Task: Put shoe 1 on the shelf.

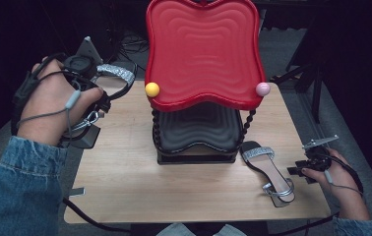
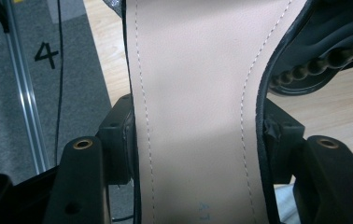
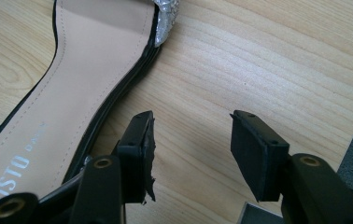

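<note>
Left hand-held gripper (image 2: 194,140) is pinching a sandal (image 2: 193,93) across its beige insole, jaws pressing on both edges, lifting it above the surface's (image 1: 125,182) far-left corner; its silver strap (image 1: 116,73) is pointing toward the red tray (image 1: 203,49). Right hand-held gripper (image 3: 192,149) is sitting w/ jaws spread, nothing between them, hovering over bare wood just beside the 2nd sandal (image 3: 72,93). That sandal (image 1: 268,169) is lying flat near the surface's right edge, next to the black tray (image 1: 199,130) under the red one. Yellow ball (image 1: 152,89) & pink ball (image 1: 263,89) are sitting at the red tray's corners.
</note>
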Available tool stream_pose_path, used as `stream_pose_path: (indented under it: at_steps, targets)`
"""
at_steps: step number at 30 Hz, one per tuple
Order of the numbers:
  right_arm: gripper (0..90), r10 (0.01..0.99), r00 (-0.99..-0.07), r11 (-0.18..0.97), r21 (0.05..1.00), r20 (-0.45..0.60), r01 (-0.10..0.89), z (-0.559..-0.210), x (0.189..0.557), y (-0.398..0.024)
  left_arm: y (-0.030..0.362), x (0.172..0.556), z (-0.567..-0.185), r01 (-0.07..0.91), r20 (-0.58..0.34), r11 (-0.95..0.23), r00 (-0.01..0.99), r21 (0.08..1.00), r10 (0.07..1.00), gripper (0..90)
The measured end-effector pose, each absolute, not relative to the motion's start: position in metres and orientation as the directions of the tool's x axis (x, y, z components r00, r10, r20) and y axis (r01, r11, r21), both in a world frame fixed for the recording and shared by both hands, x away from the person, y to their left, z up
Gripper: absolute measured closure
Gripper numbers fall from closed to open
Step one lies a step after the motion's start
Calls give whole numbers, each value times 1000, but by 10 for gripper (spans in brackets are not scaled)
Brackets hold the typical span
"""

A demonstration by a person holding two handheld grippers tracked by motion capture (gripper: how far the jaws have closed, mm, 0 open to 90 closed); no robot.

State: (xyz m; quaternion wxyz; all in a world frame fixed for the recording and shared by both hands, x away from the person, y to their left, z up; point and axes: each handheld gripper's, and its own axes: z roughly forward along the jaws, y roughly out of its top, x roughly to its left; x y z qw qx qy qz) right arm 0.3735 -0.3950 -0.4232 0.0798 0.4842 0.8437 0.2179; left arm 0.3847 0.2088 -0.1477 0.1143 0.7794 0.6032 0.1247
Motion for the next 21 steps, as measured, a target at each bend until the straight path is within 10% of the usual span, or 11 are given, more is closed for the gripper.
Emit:
stream_pose_path:
  at_steps: [21]
  targets:
    - [514,867,-494,418,445,65,792,-426,357,-401,182,379,-92,873,94,-261,244,411,965,419]
